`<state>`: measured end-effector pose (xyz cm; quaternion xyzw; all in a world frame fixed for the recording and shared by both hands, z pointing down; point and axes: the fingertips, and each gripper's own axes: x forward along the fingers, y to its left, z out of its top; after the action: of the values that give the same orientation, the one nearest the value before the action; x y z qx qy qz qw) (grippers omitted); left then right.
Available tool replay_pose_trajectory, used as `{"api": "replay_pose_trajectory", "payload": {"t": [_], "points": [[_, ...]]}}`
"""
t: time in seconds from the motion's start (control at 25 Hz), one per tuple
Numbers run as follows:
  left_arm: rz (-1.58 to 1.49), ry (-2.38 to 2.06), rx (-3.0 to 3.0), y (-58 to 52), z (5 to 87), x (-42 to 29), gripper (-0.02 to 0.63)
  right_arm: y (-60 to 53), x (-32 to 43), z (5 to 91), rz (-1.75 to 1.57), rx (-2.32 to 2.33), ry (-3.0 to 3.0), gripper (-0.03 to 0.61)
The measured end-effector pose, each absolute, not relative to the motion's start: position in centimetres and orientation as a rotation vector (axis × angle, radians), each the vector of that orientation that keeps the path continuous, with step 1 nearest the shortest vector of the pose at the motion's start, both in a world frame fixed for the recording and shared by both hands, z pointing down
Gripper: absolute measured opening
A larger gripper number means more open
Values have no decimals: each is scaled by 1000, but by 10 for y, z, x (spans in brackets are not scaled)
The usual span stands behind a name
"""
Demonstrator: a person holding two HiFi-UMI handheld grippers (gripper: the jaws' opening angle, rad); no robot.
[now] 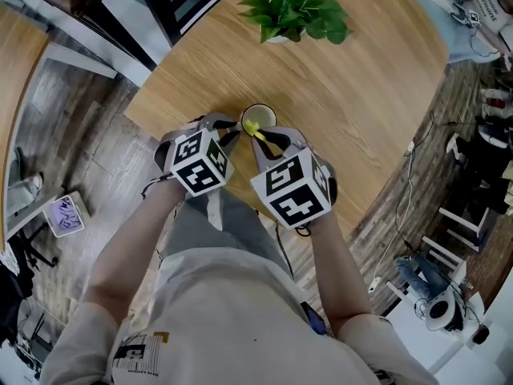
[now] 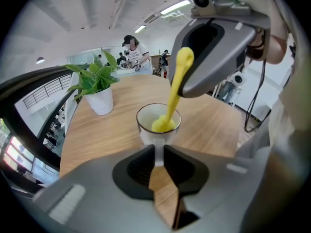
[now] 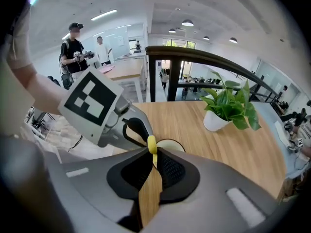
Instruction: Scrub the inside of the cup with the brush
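Fingers (image 2: 138, 168) pinch cup handle (image 2: 159, 152) and brush (image 2: 174, 95); plant (image 2: 95, 79) beyond.

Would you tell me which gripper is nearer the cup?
Left: the left gripper is clamped on the cup by its handle. The right gripper is above it, apart, holding the brush whose head sits inside.

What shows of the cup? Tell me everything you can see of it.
The cup is white, ceramic by its look, with a thin dark rim and a side handle. It is upright near the edge of the wooden table; its base is hidden. The left tongs are clamped on the handle. The head of the yellow brush, held by the right tongs, sits inside it.
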<state>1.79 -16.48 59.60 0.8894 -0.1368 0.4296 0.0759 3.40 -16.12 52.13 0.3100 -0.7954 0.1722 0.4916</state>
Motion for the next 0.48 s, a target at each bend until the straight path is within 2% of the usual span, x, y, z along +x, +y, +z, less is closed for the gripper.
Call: {"api": "replay_pose_trajectory", "payload": {"t": [0.24,0.48], "points": [[1390,-388,2713,-163,595,16,51,-180,16,505,400,794,-2038,28],[1376,-398,2700,-162,595,16,51,-202,29,488,390,887,-2050,28]]}}
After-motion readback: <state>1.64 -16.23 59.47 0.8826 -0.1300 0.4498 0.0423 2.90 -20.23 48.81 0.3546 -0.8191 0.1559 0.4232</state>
